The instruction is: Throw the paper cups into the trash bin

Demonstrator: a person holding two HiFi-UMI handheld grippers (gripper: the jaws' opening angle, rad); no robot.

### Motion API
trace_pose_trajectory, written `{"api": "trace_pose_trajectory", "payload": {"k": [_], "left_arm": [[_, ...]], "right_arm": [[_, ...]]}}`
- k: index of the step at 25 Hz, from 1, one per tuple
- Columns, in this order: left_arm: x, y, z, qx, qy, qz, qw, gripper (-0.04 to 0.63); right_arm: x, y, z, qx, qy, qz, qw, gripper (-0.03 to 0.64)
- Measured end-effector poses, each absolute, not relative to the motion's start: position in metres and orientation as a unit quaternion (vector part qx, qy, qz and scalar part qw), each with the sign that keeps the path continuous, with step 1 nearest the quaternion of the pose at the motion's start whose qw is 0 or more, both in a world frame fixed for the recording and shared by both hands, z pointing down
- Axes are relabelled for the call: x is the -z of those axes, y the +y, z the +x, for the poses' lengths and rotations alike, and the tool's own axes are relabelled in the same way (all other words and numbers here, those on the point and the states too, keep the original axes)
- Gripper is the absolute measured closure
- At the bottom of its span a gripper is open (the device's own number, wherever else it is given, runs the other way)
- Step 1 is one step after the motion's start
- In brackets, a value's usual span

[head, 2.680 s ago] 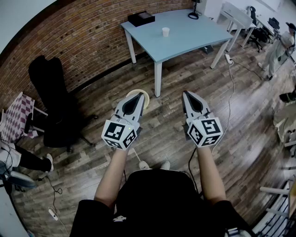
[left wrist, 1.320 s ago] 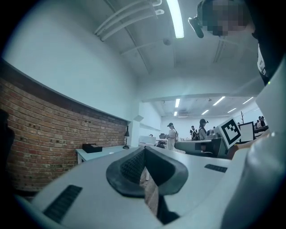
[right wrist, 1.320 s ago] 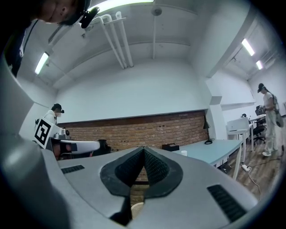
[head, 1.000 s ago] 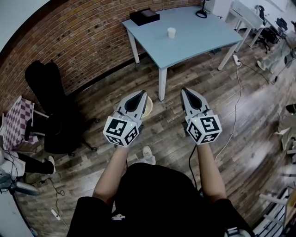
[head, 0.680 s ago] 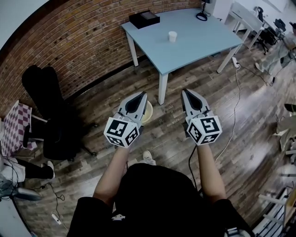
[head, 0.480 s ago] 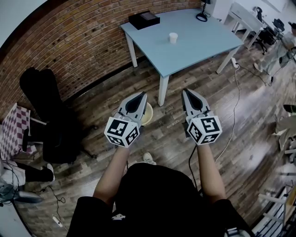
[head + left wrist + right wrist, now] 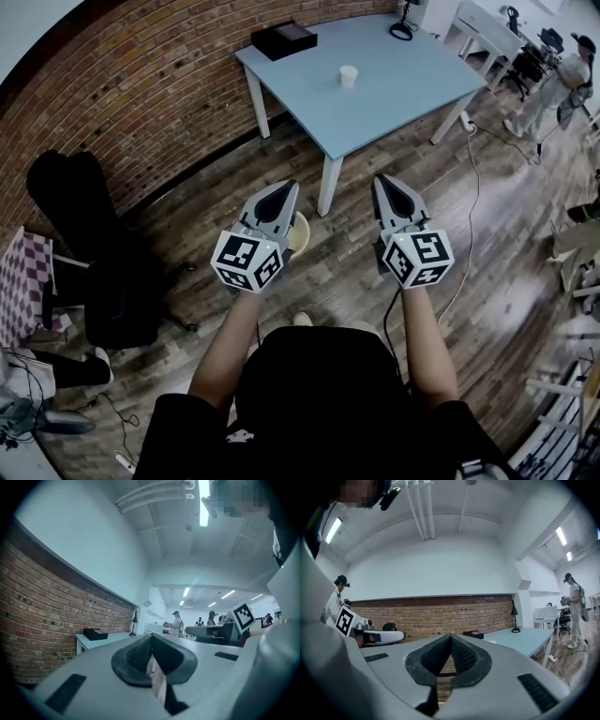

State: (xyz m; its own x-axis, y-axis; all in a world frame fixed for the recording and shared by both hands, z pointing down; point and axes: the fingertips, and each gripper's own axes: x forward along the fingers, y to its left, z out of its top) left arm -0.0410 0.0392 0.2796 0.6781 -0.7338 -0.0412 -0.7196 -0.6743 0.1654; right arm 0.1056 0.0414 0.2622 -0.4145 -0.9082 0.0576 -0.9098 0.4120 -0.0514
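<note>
A white paper cup point(image 7: 348, 76) stands upright on the light blue table point(image 7: 394, 89) ahead of me; in the right gripper view it is a small white speck point(image 7: 492, 641) on the tabletop. A cream round trash bin point(image 7: 299, 232) sits on the wood floor by the table leg, partly hidden under my left gripper point(image 7: 284, 190). Both the left gripper and my right gripper point(image 7: 386, 183) are held level side by side, pointing at the table, well short of the cup. Each is shut with nothing between its jaws, which meet at the tips in the left point(image 7: 151, 637) and right point(image 7: 450, 637) gripper views.
A black box point(image 7: 283, 38) and a desk lamp point(image 7: 401, 28) sit at the table's far edge by the brick wall point(image 7: 141, 103). A black office chair point(image 7: 98, 272) stands at the left. Cables point(image 7: 469, 178) trail across the floor at the right, where a person point(image 7: 551, 86) stands.
I have walked toward the table, so it and the cup appear closer. Both grippers came forward together, still shut. The bin, once ahead of the left gripper, now lies beside and beneath it.
</note>
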Motion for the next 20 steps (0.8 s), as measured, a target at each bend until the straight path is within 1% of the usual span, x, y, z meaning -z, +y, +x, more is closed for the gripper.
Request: {"api": "trace_pose_trajectory", "payload": {"k": [5, 11, 20], "left_arm": [[-0.283, 0.026, -0.051, 0.058, -0.393, 0.914, 0.077, 0.586], [-0.284, 0.018, -0.045, 0.061, -0.382, 0.918, 0.083, 0.586], [-0.287, -0.008, -0.047, 0.055, -0.405, 0.909, 0.081, 0.586]], "right_arm": [[-0.267, 0.038, 0.097, -0.040, -0.836, 0.546, 0.022, 0.614], [-0.268, 0.027, 0.102, -0.046, -0.834, 0.550, 0.029, 0.614], [-0.269, 0.002, 0.104, -0.044, -0.843, 0.535, 0.035, 0.614]]}}
